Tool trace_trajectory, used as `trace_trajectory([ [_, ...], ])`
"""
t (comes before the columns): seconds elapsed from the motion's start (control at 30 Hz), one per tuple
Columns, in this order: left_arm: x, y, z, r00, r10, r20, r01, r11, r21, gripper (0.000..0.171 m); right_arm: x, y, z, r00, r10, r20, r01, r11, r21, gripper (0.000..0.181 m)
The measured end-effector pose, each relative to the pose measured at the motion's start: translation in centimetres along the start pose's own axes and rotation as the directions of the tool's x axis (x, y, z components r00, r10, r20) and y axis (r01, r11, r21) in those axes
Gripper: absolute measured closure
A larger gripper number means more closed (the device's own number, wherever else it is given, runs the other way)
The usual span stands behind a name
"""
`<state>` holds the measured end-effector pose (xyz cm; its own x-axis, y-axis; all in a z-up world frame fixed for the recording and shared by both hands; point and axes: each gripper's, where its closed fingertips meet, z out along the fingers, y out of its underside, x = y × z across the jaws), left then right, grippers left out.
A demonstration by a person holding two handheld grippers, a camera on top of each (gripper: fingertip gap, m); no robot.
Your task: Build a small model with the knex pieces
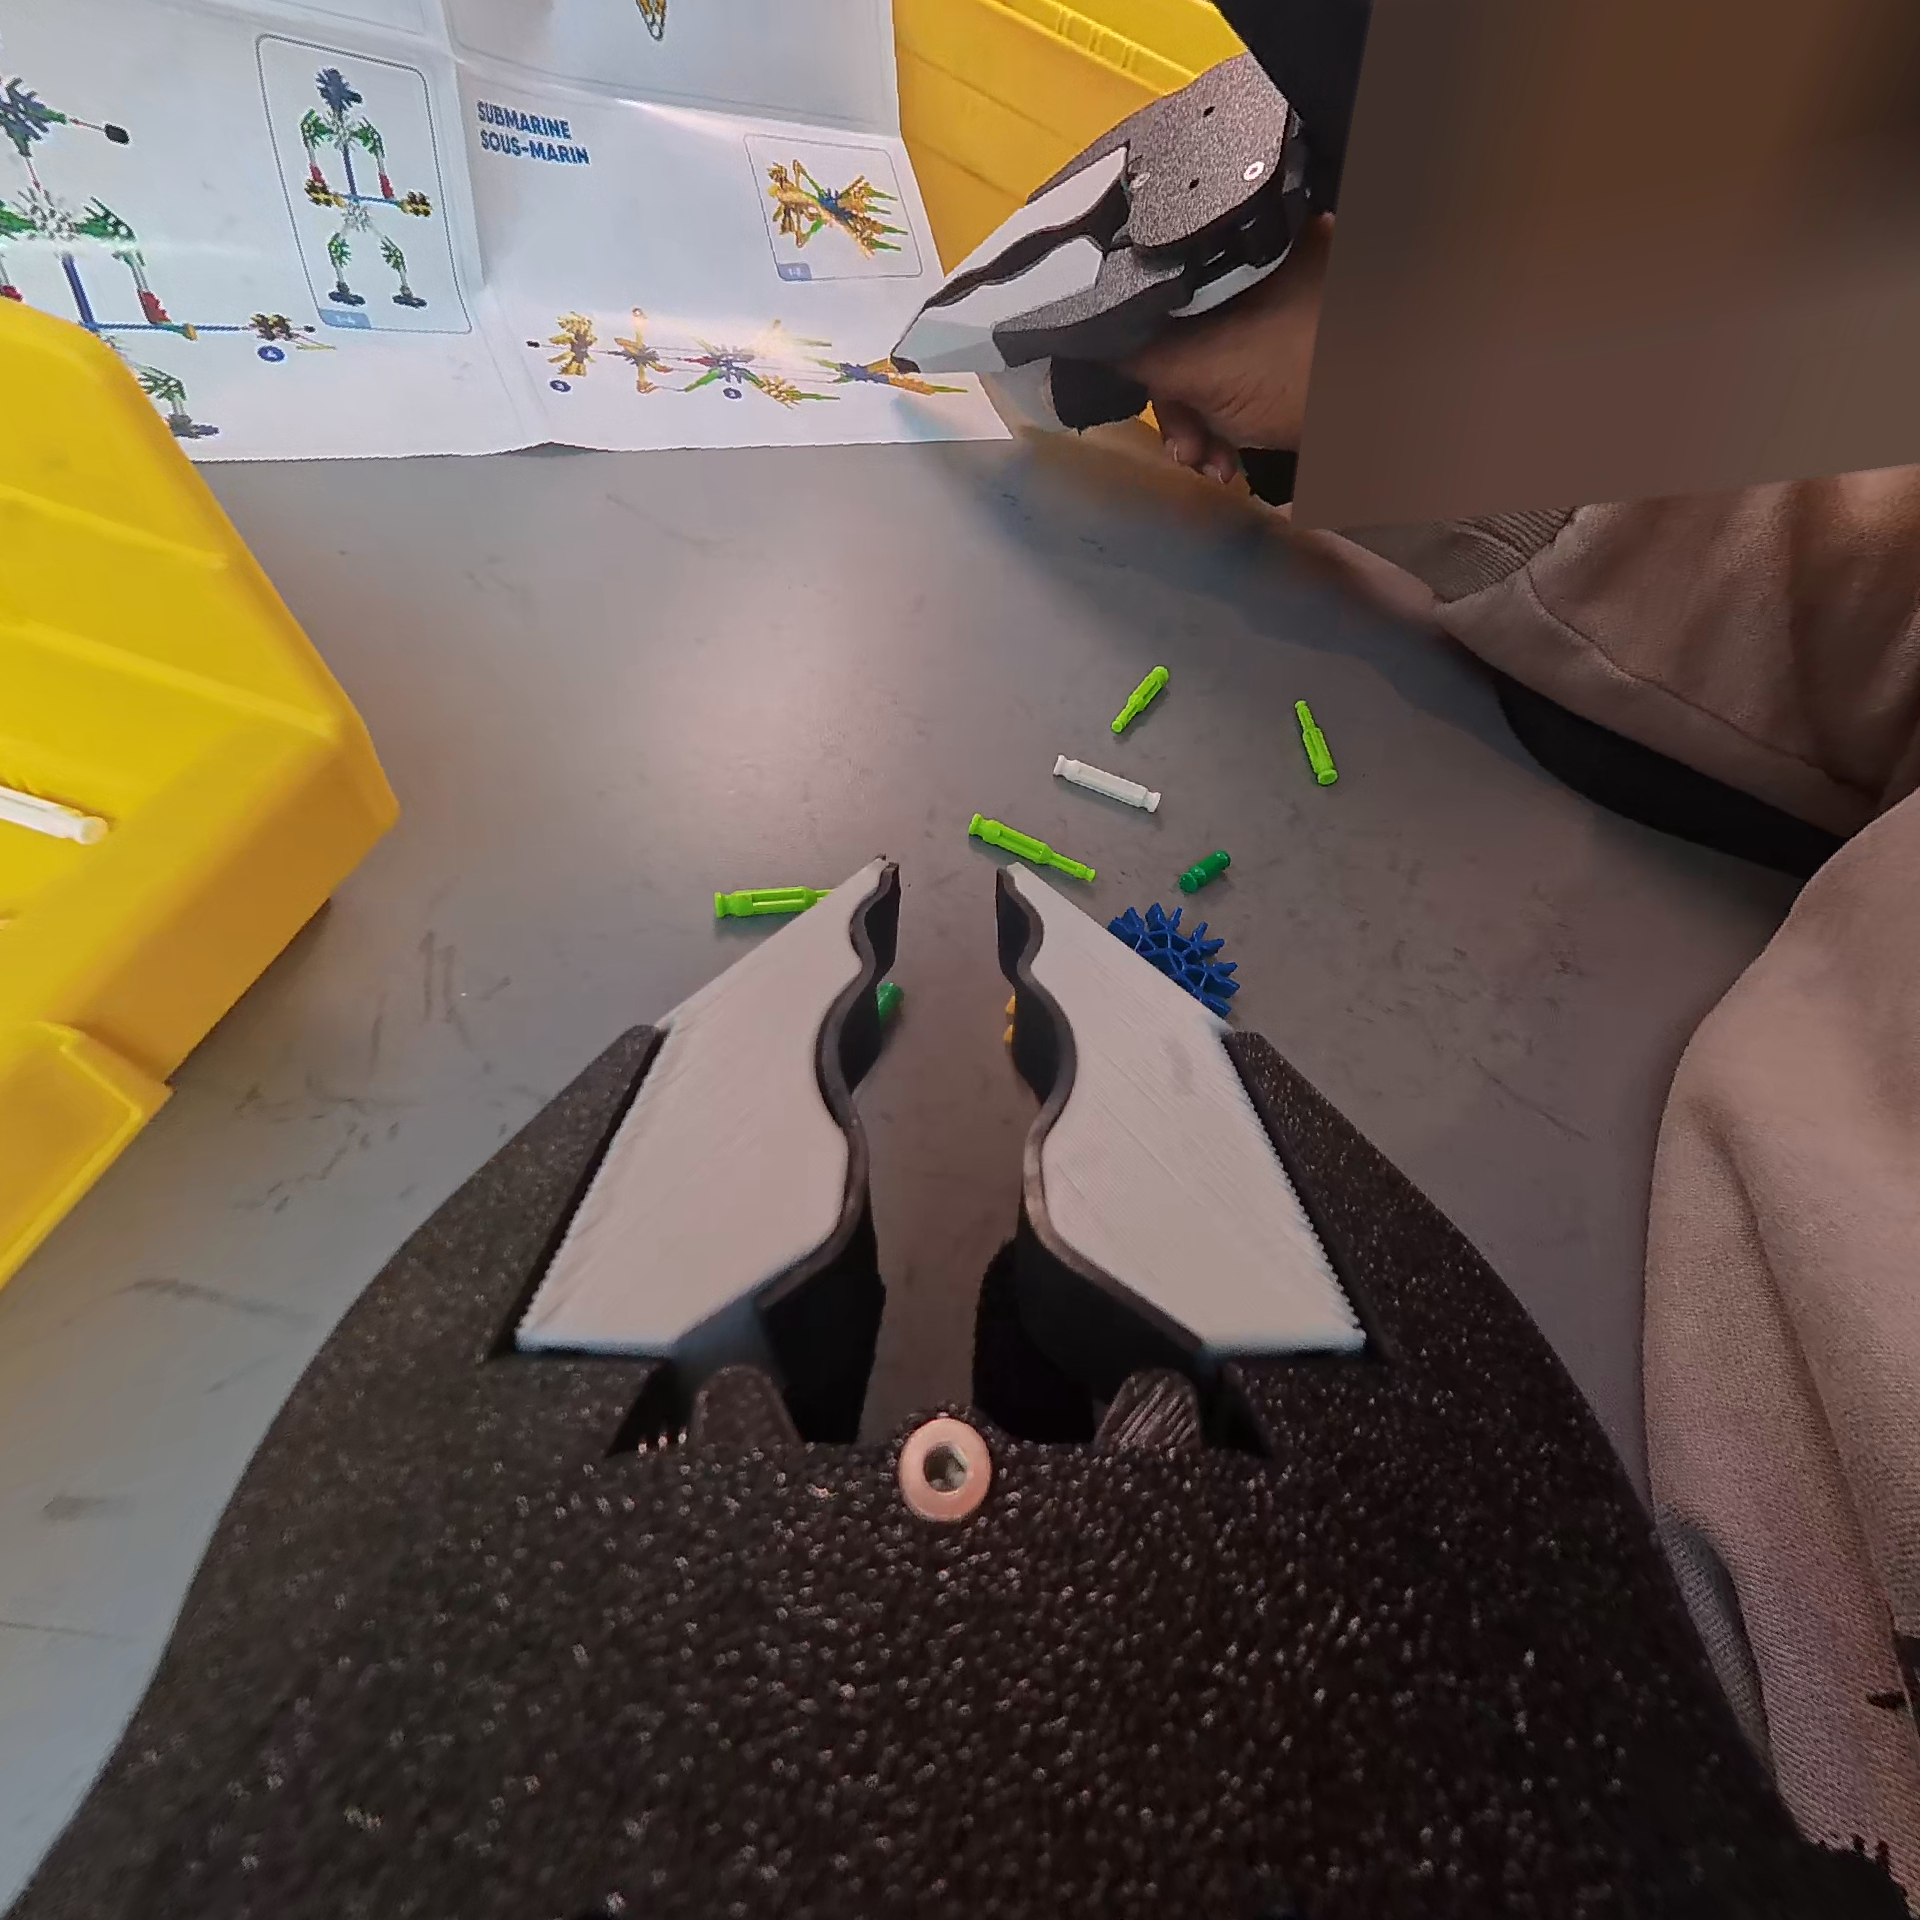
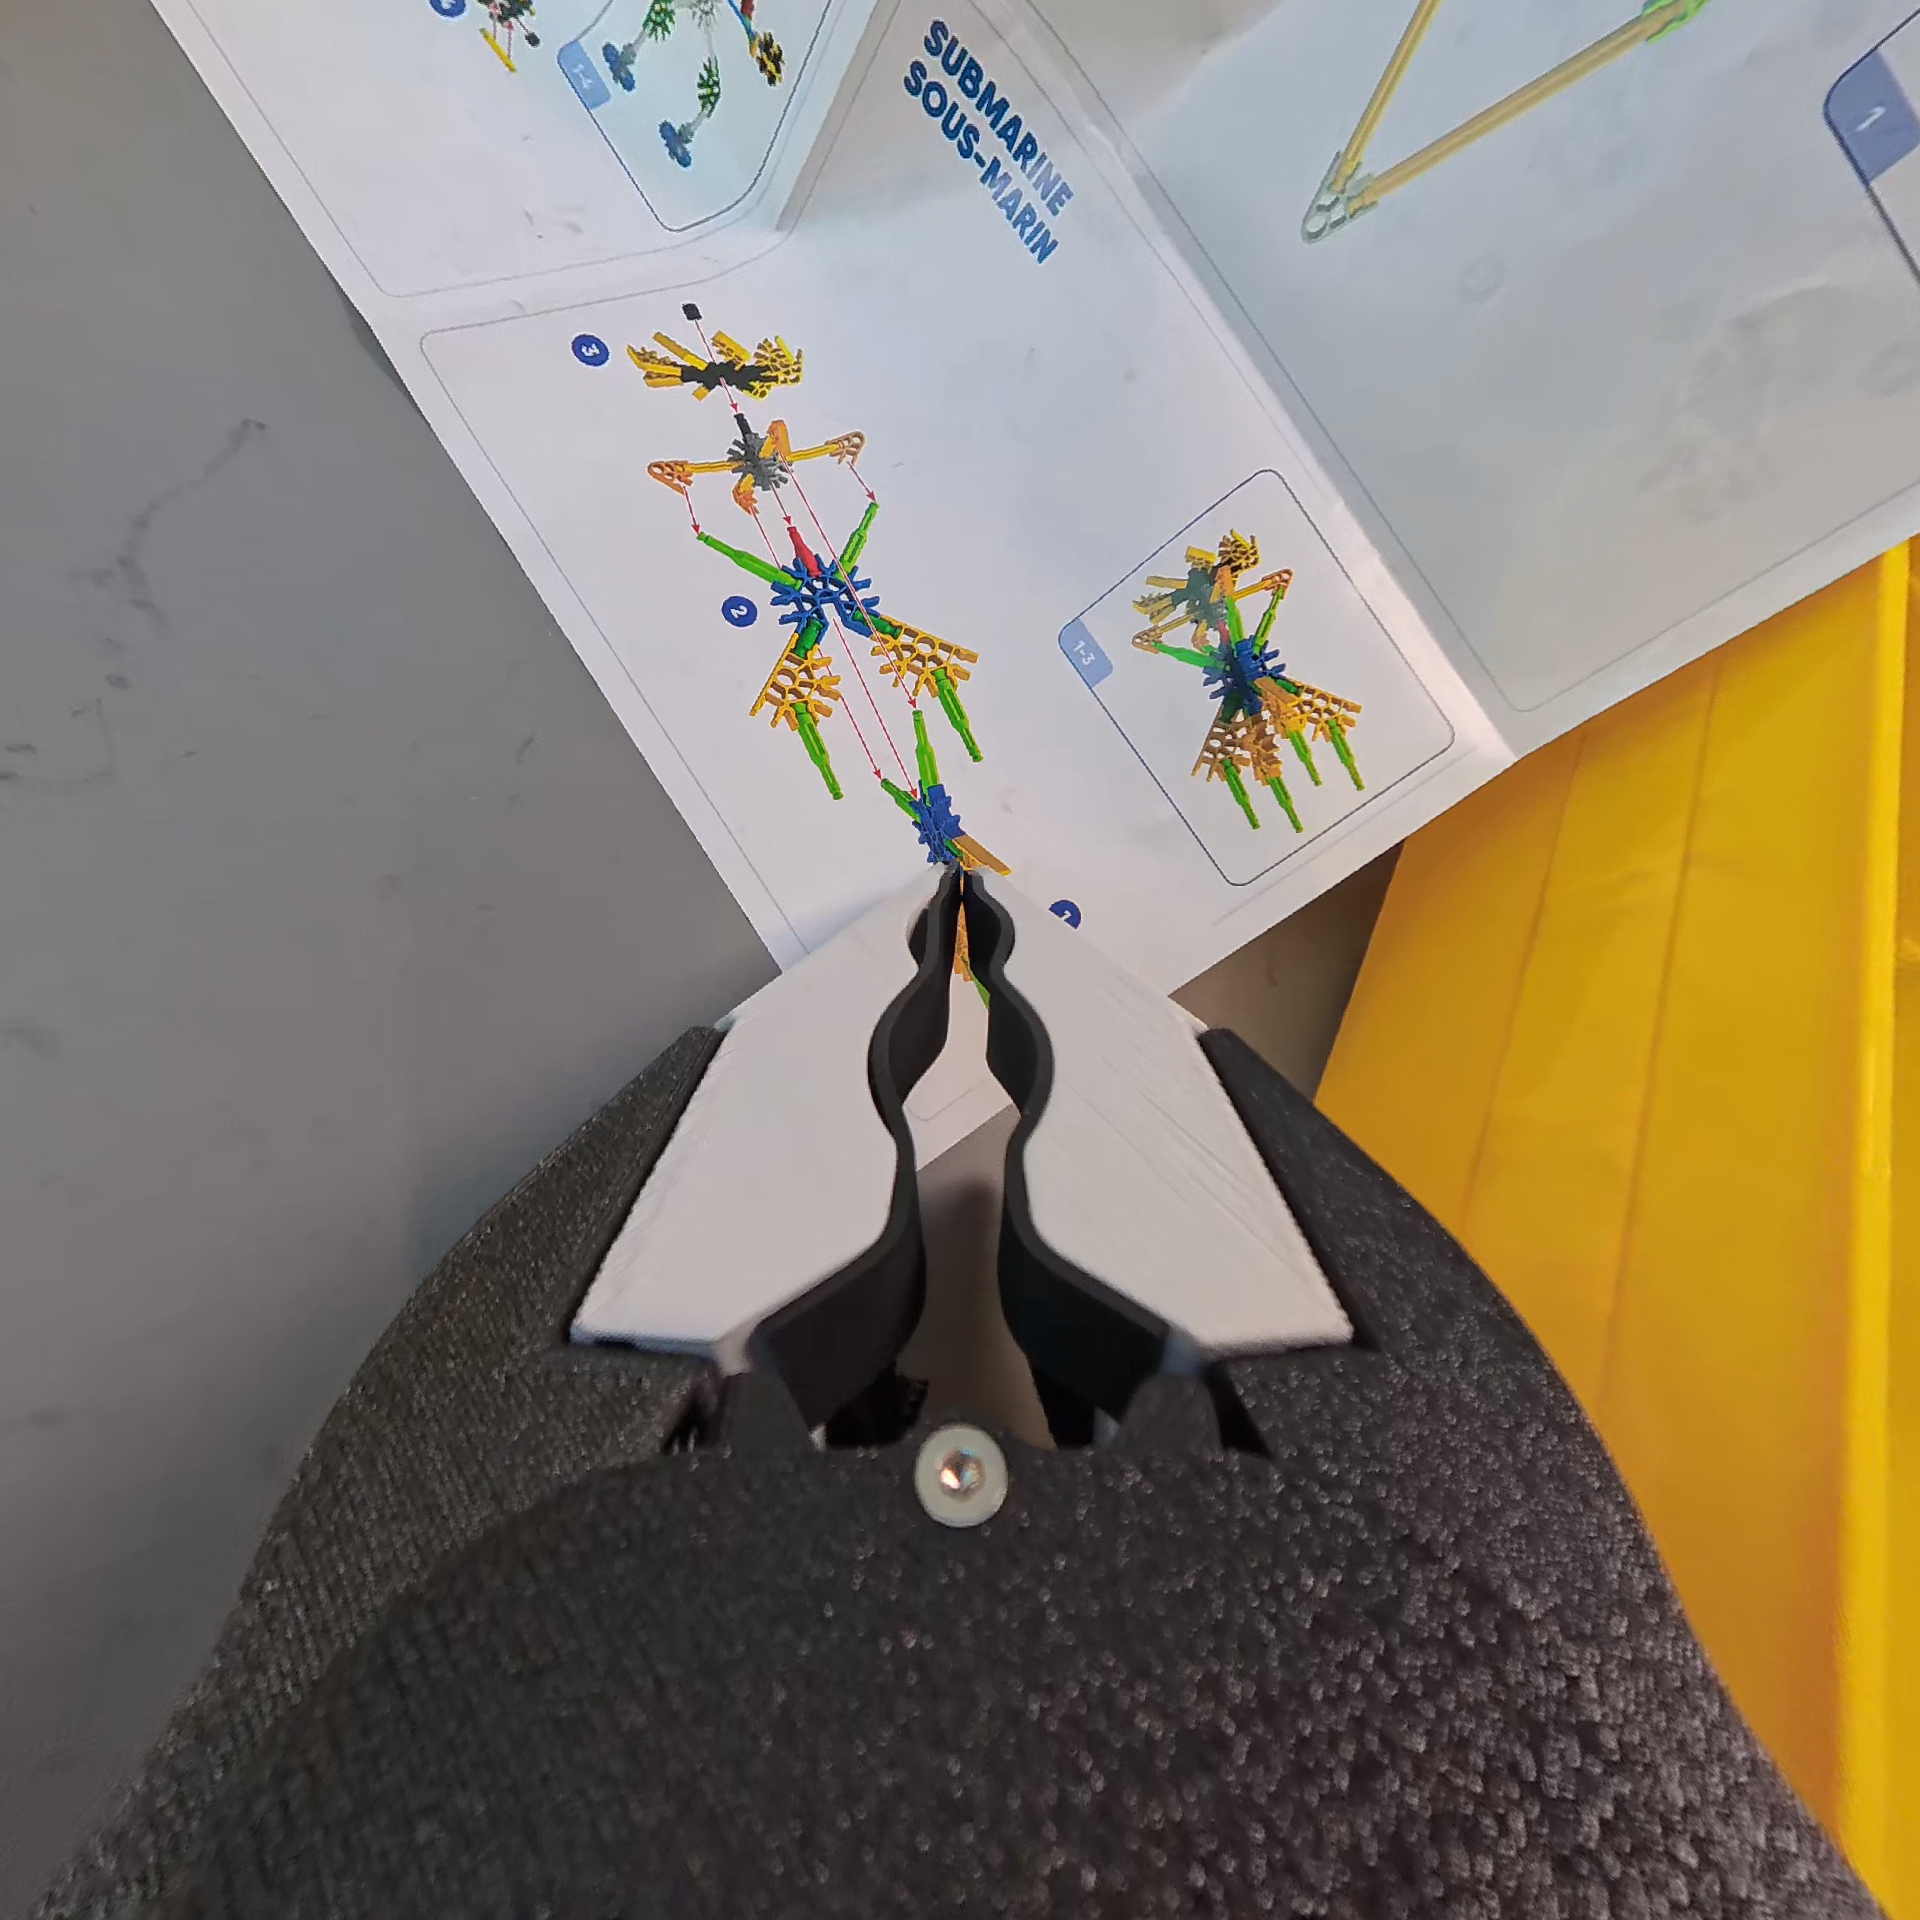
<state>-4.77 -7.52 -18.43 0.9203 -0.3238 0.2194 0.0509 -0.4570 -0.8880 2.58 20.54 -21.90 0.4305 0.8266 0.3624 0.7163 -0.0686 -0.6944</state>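
While the left tongs (image 1: 943,878) hang released over the grey desk (image 1: 623,675), their tips apart with nothing between them, small construction-toy pieces lie scattered just ahead. Counted there: four light green rods, one (image 1: 767,901) touching the left fingertip's outer edge, one (image 1: 1029,847) just past the right fingertip, and two farther off (image 1: 1140,698) (image 1: 1315,741); one white rod (image 1: 1105,782) between them; one short dark green peg (image 1: 1204,871); and one blue spoked connector (image 1: 1179,954), partly hidden beside the right finger. A second dark green bit (image 1: 888,1003) and a speck of yellow peek from under the fingers; what they are cannot be told.

Two yellow bins show in the left wrist view: one (image 1: 135,831) at the left, with a white rod (image 1: 52,821) on it, and another (image 1: 1018,114) at the far edge. A printed instruction sheet (image 1: 623,260) with coloured build diagrams lies flat between them. A brownish sleeve (image 1: 1714,644) rests on the desk at the right.

The right tongs (image 2: 954,883) are clenched, tips together, hovering over the near corner of that sheet (image 2: 1039,468); whether they pinch anything cannot be told. A yellow bin (image 2: 1662,1039) sits beside them.
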Motion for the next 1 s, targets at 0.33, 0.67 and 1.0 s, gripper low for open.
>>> trace_trajectory([
  [0.33,0.02,0.02,0.02,1.000,0.003,0.001,-0.003,1.000,-0.001,0.153,0.04,-0.03,0.10,1.000,0.003,0.003,-0.003,1.000,0.004,0.181],
  [0.67,-0.02,0.05,0.04,1.000,-0.003,-0.001,0.003,1.000,-0.003,0.153,-0.24,-0.47,0.41,1.000,-0.004,0.008,0.004,1.000,0.015,0.181],
  [1.0,-0.07,-0.11,-0.08,1.000,-0.011,-0.004,0.011,1.000,0.008,0.153,-0.36,-0.04,0.06,1.000,-0.011,0.009,0.011,1.000,0.001,0.173],
])
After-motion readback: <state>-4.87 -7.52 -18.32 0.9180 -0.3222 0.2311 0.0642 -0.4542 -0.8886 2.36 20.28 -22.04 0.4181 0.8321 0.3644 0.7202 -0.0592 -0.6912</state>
